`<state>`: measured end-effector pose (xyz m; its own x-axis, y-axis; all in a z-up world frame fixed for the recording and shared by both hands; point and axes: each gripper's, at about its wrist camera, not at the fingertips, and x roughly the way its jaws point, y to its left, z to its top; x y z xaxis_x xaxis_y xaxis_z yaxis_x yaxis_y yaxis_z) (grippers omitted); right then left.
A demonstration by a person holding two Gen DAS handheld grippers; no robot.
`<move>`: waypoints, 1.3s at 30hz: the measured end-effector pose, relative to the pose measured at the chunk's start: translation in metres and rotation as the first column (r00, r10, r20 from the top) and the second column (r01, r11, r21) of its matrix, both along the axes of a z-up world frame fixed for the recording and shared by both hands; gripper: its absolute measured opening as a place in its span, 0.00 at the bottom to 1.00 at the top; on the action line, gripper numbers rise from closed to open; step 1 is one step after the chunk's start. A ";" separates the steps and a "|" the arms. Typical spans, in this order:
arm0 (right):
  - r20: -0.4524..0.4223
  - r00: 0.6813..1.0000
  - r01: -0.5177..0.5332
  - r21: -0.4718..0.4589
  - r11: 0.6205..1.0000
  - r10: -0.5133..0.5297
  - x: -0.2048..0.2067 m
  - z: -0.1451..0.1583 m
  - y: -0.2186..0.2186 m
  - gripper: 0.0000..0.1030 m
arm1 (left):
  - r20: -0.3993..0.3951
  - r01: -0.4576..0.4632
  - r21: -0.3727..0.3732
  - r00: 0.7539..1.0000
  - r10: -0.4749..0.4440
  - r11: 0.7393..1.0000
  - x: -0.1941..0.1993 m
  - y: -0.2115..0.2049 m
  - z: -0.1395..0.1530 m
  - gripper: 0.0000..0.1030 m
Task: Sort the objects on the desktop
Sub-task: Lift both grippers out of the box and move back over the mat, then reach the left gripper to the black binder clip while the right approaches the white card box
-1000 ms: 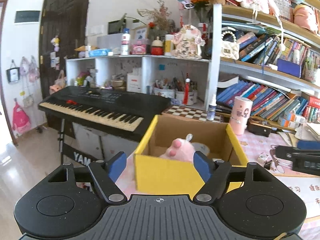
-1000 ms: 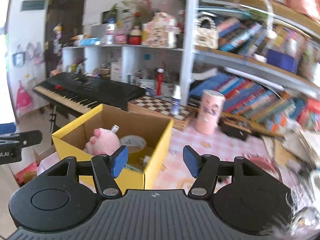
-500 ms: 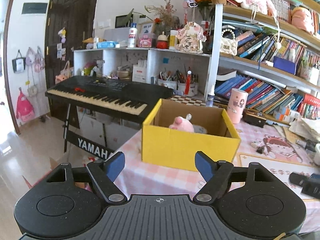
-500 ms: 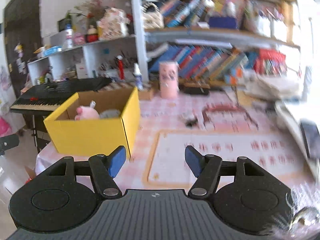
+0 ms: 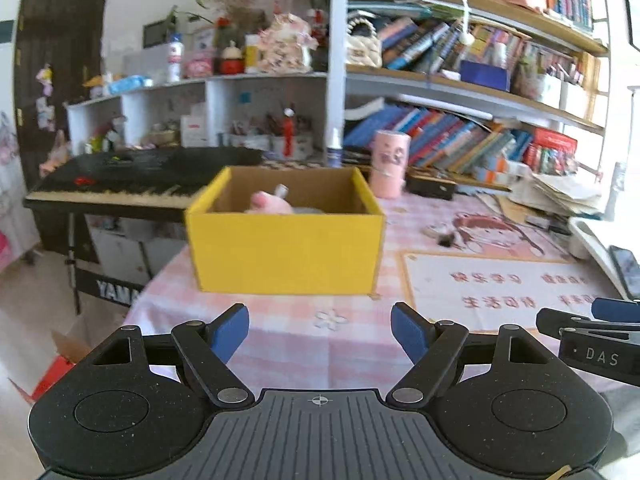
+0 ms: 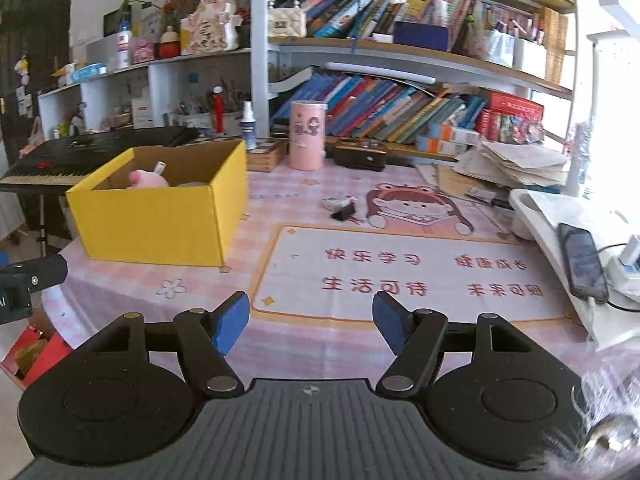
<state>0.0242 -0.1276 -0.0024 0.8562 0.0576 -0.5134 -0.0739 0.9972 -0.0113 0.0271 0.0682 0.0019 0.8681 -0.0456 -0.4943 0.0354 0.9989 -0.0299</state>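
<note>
A yellow cardboard box (image 5: pixel 286 252) (image 6: pixel 154 222) stands on the pink checked tablecloth, with a pink plush toy (image 5: pixel 269 203) (image 6: pixel 147 179) inside it. My left gripper (image 5: pixel 320 330) is open and empty, well back from the box's front wall. My right gripper (image 6: pixel 311 322) hangs over the near edge of the printed desk mat (image 6: pixel 404 272); its jaws are opening with nothing between them. A small white item and a black binder clip (image 6: pixel 342 208) lie beyond the mat. In the left wrist view the right gripper's fingers (image 5: pixel 588 328) show at the right edge.
A pink cylinder (image 6: pixel 307 135) and spray bottle (image 6: pixel 249 125) stand behind the box. Bookshelves fill the back. A black keyboard (image 5: pixel 120 178) sits left of the table. A phone (image 6: pixel 582 260) lies on a white stand at right, near stacked papers (image 6: pixel 516 162).
Both grippers have pulled back from the yellow box, which looks smaller and farther. The right gripper swung right over the desk mat and its jaws widened.
</note>
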 end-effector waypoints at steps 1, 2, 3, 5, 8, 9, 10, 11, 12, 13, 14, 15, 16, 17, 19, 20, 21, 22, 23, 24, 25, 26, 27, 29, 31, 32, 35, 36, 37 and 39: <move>-0.002 1.000 0.009 -0.002 1.000 -0.009 -0.002 -0.001 -0.003 0.64 | -0.008 0.015 -0.002 1.000 -0.015 1.000 0.001 -0.004 -0.002 0.78; -0.005 1.000 0.016 -0.003 1.000 -0.016 -0.003 -0.002 -0.005 0.64 | -0.017 0.030 -0.004 0.999 -0.030 1.000 0.002 -0.008 -0.003 0.78; -0.007 1.000 0.024 -0.005 1.000 -0.024 -0.004 -0.002 -0.008 0.64 | -0.024 0.045 -0.007 0.999 -0.045 0.999 0.003 -0.012 -0.004 0.78; -0.012 0.999 0.041 -0.009 0.999 -0.041 -0.007 -0.003 -0.014 0.64 | -0.033 0.071 -0.014 0.997 -0.071 0.997 0.004 -0.020 -0.007 0.78; -0.018 0.998 0.065 -0.015 0.998 -0.065 -0.010 -0.005 -0.026 0.64 | -0.057 0.114 -0.018 0.992 -0.115 0.993 0.009 -0.034 -0.011 0.78; -0.022 0.997 0.074 -0.012 0.997 -0.075 -0.011 -0.005 -0.030 0.64 | -0.061 0.127 -0.018 0.990 -0.128 0.992 0.010 -0.038 -0.012 0.78; -0.026 0.996 0.085 -0.009 0.996 -0.085 -0.011 -0.006 -0.034 0.64 | -0.063 0.140 -0.018 0.988 -0.140 0.990 0.011 -0.042 -0.012 0.77; -0.029 0.995 0.095 -0.007 0.995 -0.095 -0.010 -0.007 -0.038 0.64 | -0.066 0.149 -0.019 0.986 -0.150 0.989 0.012 -0.046 -0.013 0.77; -0.032 0.994 0.104 -0.005 0.995 -0.104 -0.010 -0.007 -0.042 0.64 | -0.069 0.163 -0.018 0.984 -0.163 0.987 0.014 -0.051 -0.012 0.77; -0.036 0.993 0.115 -0.001 0.993 -0.115 -0.009 -0.008 -0.046 0.64 | -0.069 0.176 -0.016 0.982 -0.177 0.984 0.016 -0.055 -0.012 0.77; -0.039 0.992 0.121 0.004 0.993 -0.121 -0.008 -0.008 -0.050 0.64 | -0.067 0.189 -0.014 0.980 -0.190 0.982 0.018 -0.059 -0.013 0.77; -0.040 0.991 0.128 0.006 0.992 -0.127 -0.007 -0.008 -0.053 0.64 | -0.069 0.199 -0.013 0.977 -0.200 0.980 0.019 -0.063 -0.013 0.77; -0.040 0.990 0.134 0.005 0.991 -0.133 -0.006 -0.009 -0.056 0.64 | -0.072 0.207 -0.013 0.976 -0.208 0.978 0.022 -0.067 -0.013 0.77; -0.040 0.989 0.140 0.005 0.990 -0.139 -0.004 -0.009 -0.059 0.64 | -0.075 0.218 -0.013 0.973 -0.218 0.976 0.023 -0.071 -0.014 0.77; -0.043 0.989 0.145 0.002 0.989 -0.145 0.001 -0.009 -0.066 0.64 | -0.078 0.236 -0.010 0.969 -0.236 0.972 0.027 -0.078 -0.015 0.77; -0.044 0.988 0.151 0.003 0.989 -0.151 0.003 -0.010 -0.068 0.64 | -0.078 0.244 -0.007 0.967 -0.244 0.970 0.029 -0.081 -0.015 0.77; -0.046 0.987 0.154 0.008 0.988 -0.153 0.006 -0.010 -0.071 0.64 | -0.077 0.248 -0.005 0.966 -0.247 0.969 0.031 -0.084 -0.016 0.77; -0.049 0.987 0.155 0.011 0.988 -0.154 0.009 -0.011 -0.073 0.64 | -0.077 0.246 -0.007 0.966 -0.246 0.969 0.035 -0.086 -0.016 0.76; -0.053 0.986 0.157 0.011 0.988 -0.156 0.013 -0.012 -0.076 0.64 | -0.079 0.246 -0.014 0.966 -0.246 0.969 0.039 -0.089 -0.016 0.75; -0.054 0.986 0.159 0.009 0.987 -0.158 0.016 -0.012 -0.078 0.64 | -0.080 0.245 -0.020 0.966 -0.246 0.969 0.043 -0.091 -0.017 0.75; -0.052 0.986 0.161 0.010 0.987 -0.160 0.020 -0.012 -0.081 0.64 | -0.081 0.248 -0.024 0.965 -0.249 0.968 0.046 -0.094 -0.017 0.75; -0.050 0.986 0.163 0.009 0.987 -0.162 0.023 -0.011 -0.084 0.64 | -0.082 0.251 -0.027 0.964 -0.253 0.968 0.050 -0.097 -0.018 0.75; -0.048 0.986 0.163 0.006 0.987 -0.162 0.026 -0.011 -0.086 0.64 | -0.085 0.257 -0.030 0.962 -0.259 0.966 0.054 -0.101 -0.019 0.75; -0.043 0.986 0.164 -0.004 0.986 -0.164 0.033 -0.011 -0.091 0.64 | -0.091 0.268 -0.033 0.958 -0.270 0.963 0.063 -0.110 -0.020 0.75; -0.040 0.985 0.165 -0.013 0.986 -0.165 0.039 -0.011 -0.096 0.64 | -0.097 0.283 -0.037 0.953 -0.285 0.958 0.072 -0.120 -0.023 0.75; -0.042 0.985 0.167 -0.016 0.986 -0.168 0.043 -0.011 -0.099 0.64 | -0.101 0.291 -0.036 0.951 -0.293 0.956 0.077 -0.125 -0.024 0.75; -0.053 0.984 0.172 -0.020 0.985 -0.173 0.055 -0.014 -0.109 0.64 | -0.098 0.306 -0.030 0.947 -0.307 0.952 0.086 -0.138 -0.025 0.75; -0.056 0.983 0.177 -0.018 0.984 -0.178 0.059 -0.014 -0.114 0.64 | -0.101 0.309 -0.027 0.945 -0.311 0.951 0.090 -0.141 -0.026 0.75; -0.061 0.981 0.183 -0.014 0.983 -0.183 0.063 -0.015 -0.118 0.64 | -0.105 0.311 -0.026 0.944 -0.312 0.950 0.093 -0.145 -0.027 0.75; -0.069 0.980 0.186 -0.008 0.982 -0.186 0.070 -0.016 -0.124 0.64 | -0.117 0.310 -0.031 0.943 -0.311 0.950 0.101 -0.152 -0.031 0.73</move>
<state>0.0944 -0.2516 -0.0185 0.8146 -0.1003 -0.5713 0.1127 0.9935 -0.0138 0.1284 -0.0838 -0.0287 0.7451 -0.3099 -0.5906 0.3391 0.9385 -0.0647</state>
